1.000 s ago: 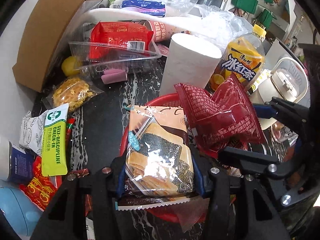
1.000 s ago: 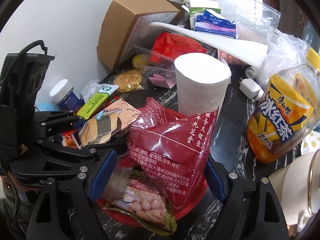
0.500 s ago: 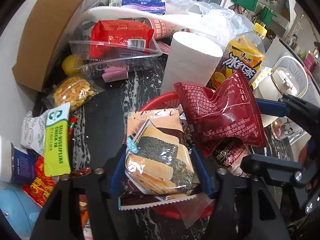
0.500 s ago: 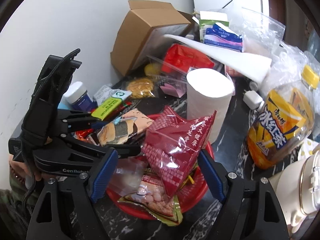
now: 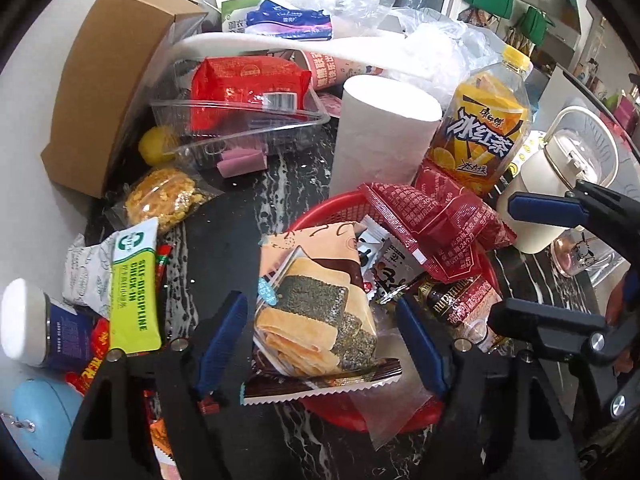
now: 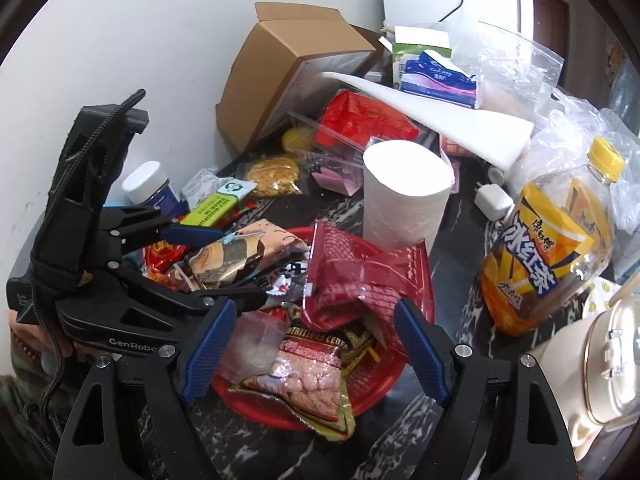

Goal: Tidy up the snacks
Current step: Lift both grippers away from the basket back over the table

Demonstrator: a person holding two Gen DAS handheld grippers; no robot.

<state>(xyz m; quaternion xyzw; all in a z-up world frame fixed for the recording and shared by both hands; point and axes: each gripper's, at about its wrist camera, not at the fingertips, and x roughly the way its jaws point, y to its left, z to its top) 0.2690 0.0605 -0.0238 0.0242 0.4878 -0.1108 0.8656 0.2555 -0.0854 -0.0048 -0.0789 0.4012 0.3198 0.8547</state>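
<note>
Hovering over red basket (image 6: 384, 380): left tool (image 5: 320, 340), right tool (image 6: 316, 344), jaws spread.

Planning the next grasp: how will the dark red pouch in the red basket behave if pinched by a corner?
The dark red pouch is creased and buckled, so it will probably flop and fold. Its glossy film may slip between the pads. It lies loosely on other packets in the red basket, so lifting it could drag them.

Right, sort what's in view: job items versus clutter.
Job:
red basket
seaweed cracker packet
dark red pouch
cereal packet
left gripper, open
right gripper, open

Clutter:
paper roll
iced tea bottle
cardboard box
white charger
</note>
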